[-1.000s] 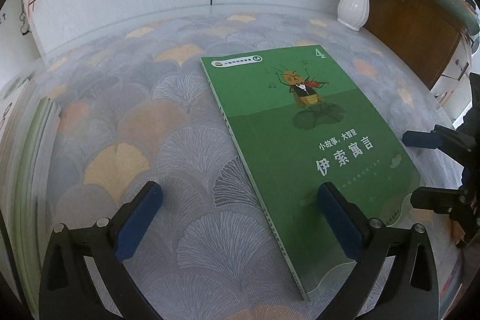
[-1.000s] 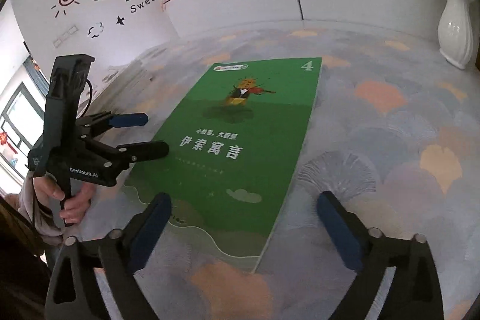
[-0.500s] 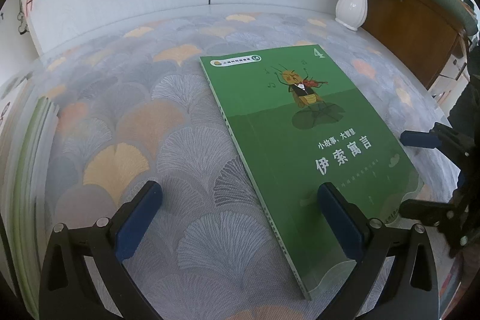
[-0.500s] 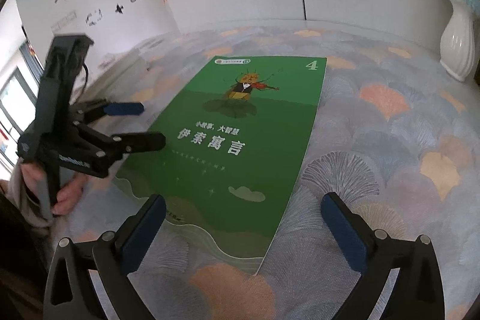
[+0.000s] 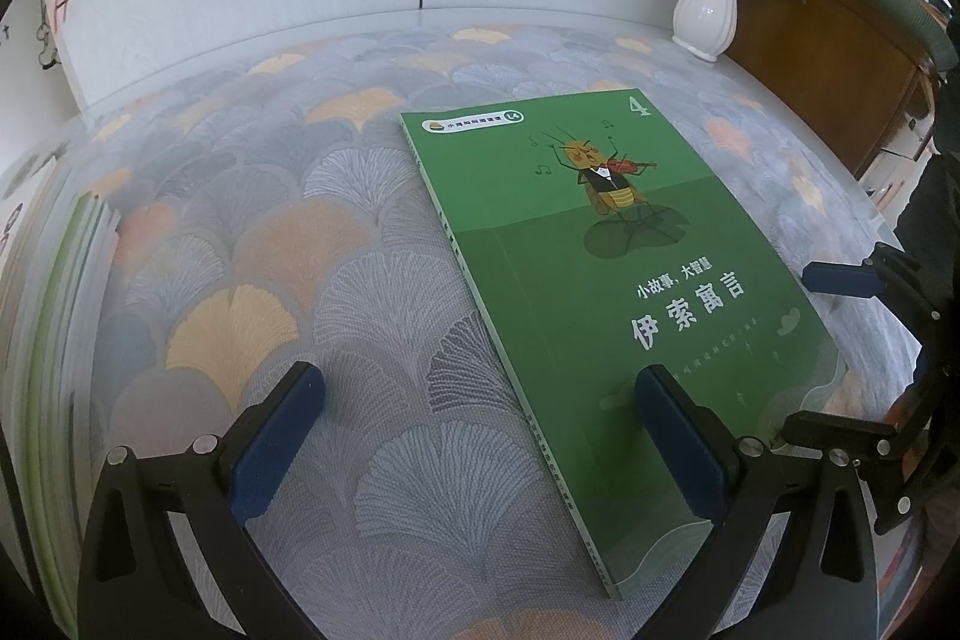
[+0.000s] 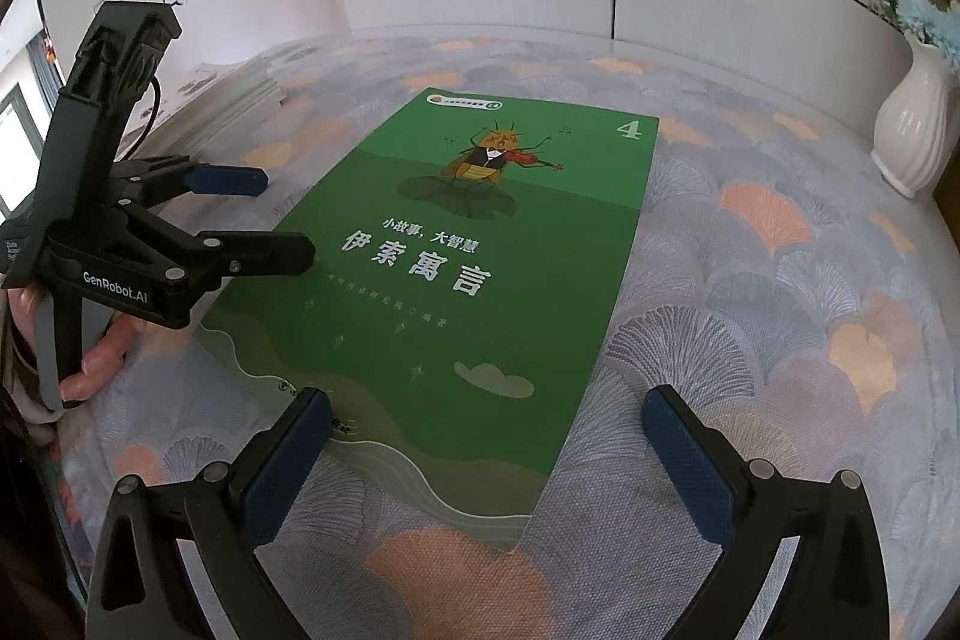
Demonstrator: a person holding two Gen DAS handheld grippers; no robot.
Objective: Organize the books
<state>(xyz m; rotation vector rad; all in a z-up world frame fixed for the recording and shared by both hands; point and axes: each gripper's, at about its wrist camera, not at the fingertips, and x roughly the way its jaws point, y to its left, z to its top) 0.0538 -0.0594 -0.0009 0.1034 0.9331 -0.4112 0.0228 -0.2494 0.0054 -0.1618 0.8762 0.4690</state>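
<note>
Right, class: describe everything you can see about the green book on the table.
The green book is a thin paperback lying flat, cover up, on the fan-patterned tablecloth. Its glossy cover shows a cartoon insect playing a violin, white Chinese title characters, a "4" in one top corner and a pale wavy band along the bottom. The spine faces the left gripper, whose one finger overlaps the cover in the left wrist view; contact cannot be told. The right gripper is open near its bottom edge.

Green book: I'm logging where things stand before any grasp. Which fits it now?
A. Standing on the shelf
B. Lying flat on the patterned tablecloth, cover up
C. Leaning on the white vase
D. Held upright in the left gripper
B: the green book lies flat, cover up, on the tablecloth, with both grippers open and neither gripping it.
</note>
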